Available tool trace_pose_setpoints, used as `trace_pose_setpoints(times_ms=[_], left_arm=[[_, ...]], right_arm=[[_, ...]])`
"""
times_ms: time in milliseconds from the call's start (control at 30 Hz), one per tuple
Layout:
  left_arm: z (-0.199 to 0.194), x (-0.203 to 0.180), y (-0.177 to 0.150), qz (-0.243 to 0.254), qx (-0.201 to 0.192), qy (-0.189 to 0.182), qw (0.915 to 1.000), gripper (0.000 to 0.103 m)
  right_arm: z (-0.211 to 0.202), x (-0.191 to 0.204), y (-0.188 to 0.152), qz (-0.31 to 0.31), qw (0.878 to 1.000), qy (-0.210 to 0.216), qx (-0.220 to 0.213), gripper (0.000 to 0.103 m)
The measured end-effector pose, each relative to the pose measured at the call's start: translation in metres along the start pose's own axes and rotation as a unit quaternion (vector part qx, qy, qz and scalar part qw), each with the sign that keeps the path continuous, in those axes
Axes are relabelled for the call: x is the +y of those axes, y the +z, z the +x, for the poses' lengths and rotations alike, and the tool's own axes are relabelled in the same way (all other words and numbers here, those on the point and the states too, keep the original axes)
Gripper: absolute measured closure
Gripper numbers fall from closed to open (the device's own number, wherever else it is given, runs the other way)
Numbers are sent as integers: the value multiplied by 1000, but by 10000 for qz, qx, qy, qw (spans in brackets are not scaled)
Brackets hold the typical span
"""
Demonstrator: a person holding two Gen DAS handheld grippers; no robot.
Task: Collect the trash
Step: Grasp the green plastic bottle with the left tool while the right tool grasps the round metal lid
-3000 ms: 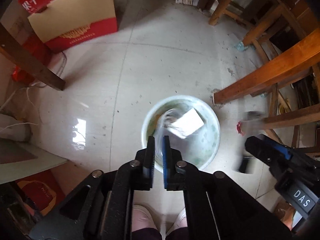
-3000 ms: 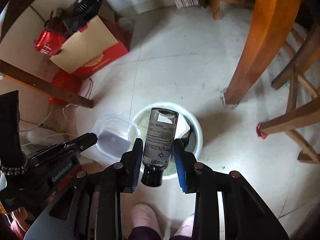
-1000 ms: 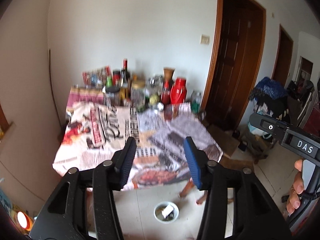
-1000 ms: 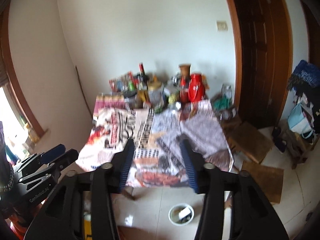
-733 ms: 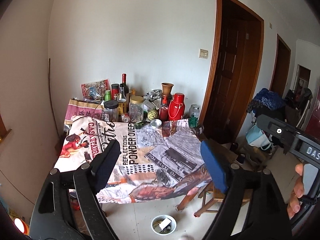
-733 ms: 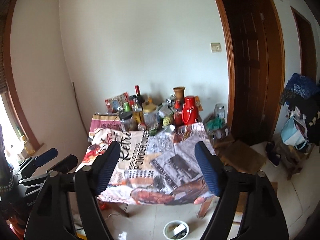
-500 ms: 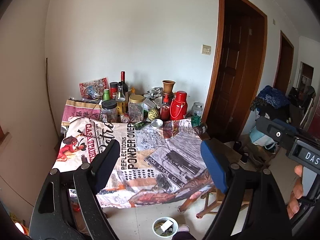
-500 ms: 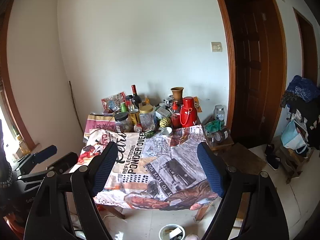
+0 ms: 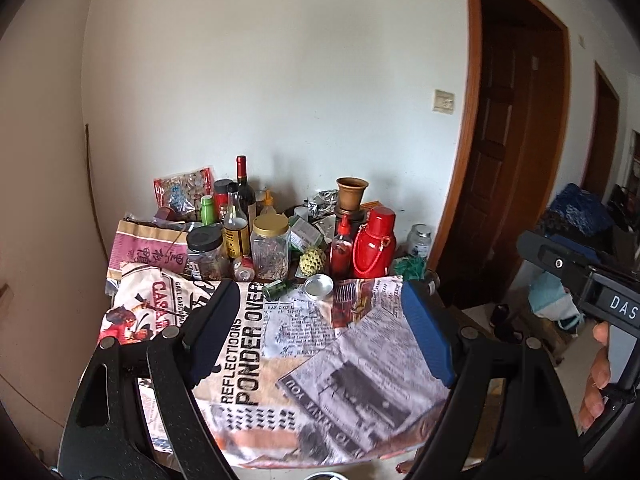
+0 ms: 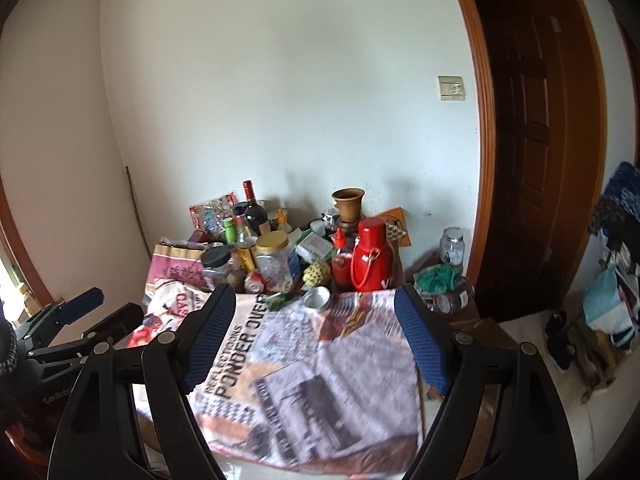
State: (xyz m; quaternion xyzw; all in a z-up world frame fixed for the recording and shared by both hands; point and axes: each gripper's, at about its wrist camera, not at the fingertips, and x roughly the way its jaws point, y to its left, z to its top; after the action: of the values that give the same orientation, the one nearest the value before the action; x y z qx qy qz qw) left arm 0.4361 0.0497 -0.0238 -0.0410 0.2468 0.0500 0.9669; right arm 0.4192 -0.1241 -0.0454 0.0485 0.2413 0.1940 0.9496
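My left gripper (image 9: 319,292) is open with nothing between its blue pads, and it points at a table under a newspaper-print cloth (image 9: 304,364). My right gripper (image 10: 314,292) is open and empty too, aimed at the same cloth (image 10: 332,392). On the cloth's far part a small green bottle (image 9: 277,289) (image 10: 280,300) lies on its side next to a round metal lid (image 9: 318,285) (image 10: 317,297). Both grippers are well short of them. A pale sliver of the floor bin's rim (image 9: 324,476) shows at the bottom edge of the left wrist view.
The back of the table is crowded with a red thermos (image 9: 374,242), jars, a wine bottle (image 9: 242,184), a clay pot (image 9: 351,194) and packets. A dark wooden door (image 9: 508,168) stands to the right. Bags and shoes (image 10: 608,320) lie on the floor. A person's hand (image 9: 598,364) grips the right handle.
Both grippers dropped their loads over the bin, rose to face the table and opened wide. In the last second they moved closer to the table, and the bin slid out at the bottom.
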Motion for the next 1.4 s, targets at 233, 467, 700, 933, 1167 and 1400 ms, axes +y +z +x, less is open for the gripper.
trace_pose_setpoints(times_ms=[233, 467, 700, 933, 1167, 1400], left_arm=[[66, -5, 11, -10, 412, 210, 9989, 21], [136, 32, 17, -45, 872, 173, 9960, 21], [239, 90, 33, 266, 1353, -249, 9901, 21], [355, 125, 15, 620, 2034, -554, 9756, 21], [441, 133, -28, 703, 2624, -940, 9578, 21], [492, 130, -60, 745, 2889, -1235, 9464, 25]], right_arm=[[59, -25, 9, -135, 9991, -75, 388, 24], [132, -31, 9, 278, 9946, -183, 982, 24], [206, -29, 8, 776, 9850, -825, 1302, 24], [302, -38, -16, 1463, 9677, -755, 1909, 24], [384, -39, -49, 1772, 9528, -608, 2387, 32], [443, -33, -84, 1746, 9385, -555, 2928, 54]])
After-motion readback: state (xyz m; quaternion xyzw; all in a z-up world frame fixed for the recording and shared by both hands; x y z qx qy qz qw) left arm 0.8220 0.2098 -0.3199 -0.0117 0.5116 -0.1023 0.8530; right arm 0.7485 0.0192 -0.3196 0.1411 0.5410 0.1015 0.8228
